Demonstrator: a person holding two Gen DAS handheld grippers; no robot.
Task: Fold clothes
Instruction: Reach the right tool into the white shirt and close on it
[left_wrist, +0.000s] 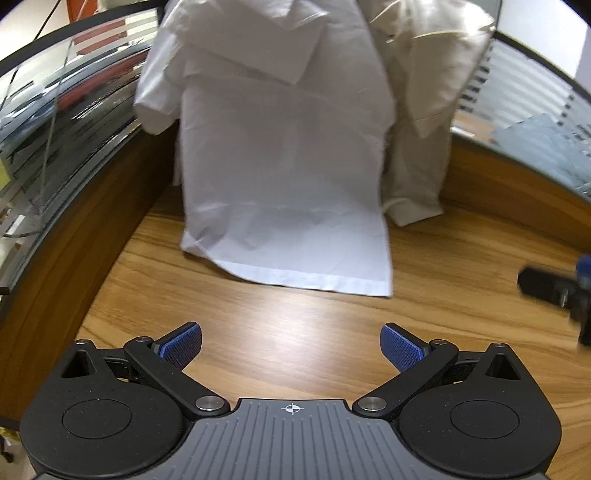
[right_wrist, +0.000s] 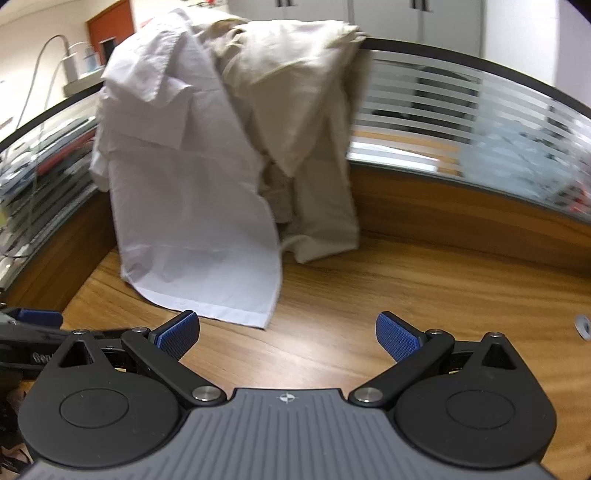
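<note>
A white shirt (left_wrist: 280, 158) hangs over the corner partition, its hem resting on the wooden table (left_wrist: 295, 332). A beige garment (left_wrist: 424, 110) hangs beside it on the right. Both also show in the right wrist view, the white shirt (right_wrist: 184, 192) left of the beige garment (right_wrist: 306, 140). My left gripper (left_wrist: 291, 347) is open and empty above the table, a little short of the white hem. My right gripper (right_wrist: 288, 339) is open and empty, close to the hem's right corner. Each gripper shows at the edge of the other's view, the right one (left_wrist: 554, 288) and the left one (right_wrist: 33, 325).
Glass partitions with frosted stripes (right_wrist: 461, 110) and wood bases wall the table at the back and left. A small round white thing (right_wrist: 583, 326) lies on the table at the right. Cables (right_wrist: 44, 74) run behind the left partition.
</note>
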